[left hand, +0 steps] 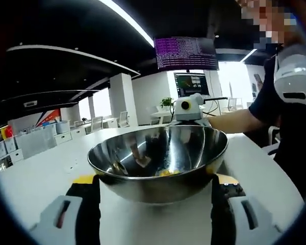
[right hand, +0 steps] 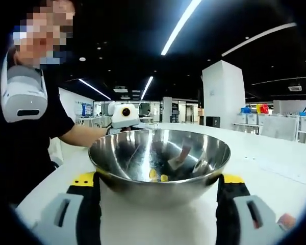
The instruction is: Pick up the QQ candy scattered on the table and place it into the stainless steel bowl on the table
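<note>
**Both grippers spread wide around the bowl**

Nearest you in the left gripper view, your left gripper (left hand: 155,204) has its jaws spread wide, one on each side of the bowl (left hand: 158,176), which sits between them on the white table (left hand: 35,178). Whether the jaws touch the bowl's wall you cannot tell. Inside the bowl lie yellow candy pieces (left hand: 166,173) at the bottom. Beyond its far rim your right gripper (left hand: 189,108) faces the camera, with your forearm (left hand: 229,121) behind it.

In the right gripper view, your right gripper (right hand: 158,204) is likewise wide apart, jaws flanking the bowl (right hand: 158,178), holding nothing that can be made out. Candy (right hand: 157,175) rests low inside. Past the bowl, your left gripper (right hand: 123,116) shows across the table (right hand: 275,158). A pink bit (right hand: 286,220) lies by the right jaw, too blurred to name
</note>
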A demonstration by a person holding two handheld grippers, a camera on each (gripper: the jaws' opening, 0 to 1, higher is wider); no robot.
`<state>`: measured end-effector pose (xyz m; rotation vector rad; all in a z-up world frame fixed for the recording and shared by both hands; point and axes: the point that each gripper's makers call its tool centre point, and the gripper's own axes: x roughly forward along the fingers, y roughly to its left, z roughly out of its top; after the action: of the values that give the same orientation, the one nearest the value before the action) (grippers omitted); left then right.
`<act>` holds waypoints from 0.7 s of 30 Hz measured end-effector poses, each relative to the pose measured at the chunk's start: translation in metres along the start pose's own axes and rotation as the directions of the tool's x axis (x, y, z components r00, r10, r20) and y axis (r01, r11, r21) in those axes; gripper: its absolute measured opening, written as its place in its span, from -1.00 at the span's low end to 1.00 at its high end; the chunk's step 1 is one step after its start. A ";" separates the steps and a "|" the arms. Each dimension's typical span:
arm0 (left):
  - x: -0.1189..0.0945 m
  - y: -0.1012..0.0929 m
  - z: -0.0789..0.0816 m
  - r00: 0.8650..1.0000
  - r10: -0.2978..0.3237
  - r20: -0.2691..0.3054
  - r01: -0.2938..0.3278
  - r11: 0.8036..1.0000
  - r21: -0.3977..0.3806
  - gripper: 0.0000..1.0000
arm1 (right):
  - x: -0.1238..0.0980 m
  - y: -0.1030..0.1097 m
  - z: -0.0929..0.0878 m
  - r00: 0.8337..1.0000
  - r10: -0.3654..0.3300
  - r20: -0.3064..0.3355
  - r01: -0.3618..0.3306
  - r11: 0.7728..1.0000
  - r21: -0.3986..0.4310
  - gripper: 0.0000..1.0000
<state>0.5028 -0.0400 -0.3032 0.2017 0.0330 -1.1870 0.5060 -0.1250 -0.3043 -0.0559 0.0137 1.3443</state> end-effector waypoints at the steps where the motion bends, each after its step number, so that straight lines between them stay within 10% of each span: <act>1: 0.000 0.001 0.004 1.000 0.001 0.002 -0.001 1.000 0.006 0.79 | 0.000 -0.001 0.004 1.000 -0.001 0.006 0.001 1.000 -0.007 0.81; 12: 0.010 0.038 0.039 1.000 -0.009 0.011 0.008 1.000 0.029 0.79 | 0.003 -0.040 0.045 0.999 -0.024 0.038 0.026 0.999 -0.038 0.80; 21: 0.032 0.079 0.037 0.998 -0.027 0.058 0.030 0.998 -0.055 0.79 | 0.009 -0.081 0.044 0.996 -0.034 0.077 0.030 0.998 0.050 0.80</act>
<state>0.5850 -0.0470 -0.2602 0.1181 0.0186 -1.2186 0.5858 -0.1323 -0.2581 0.0373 -0.0194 1.3128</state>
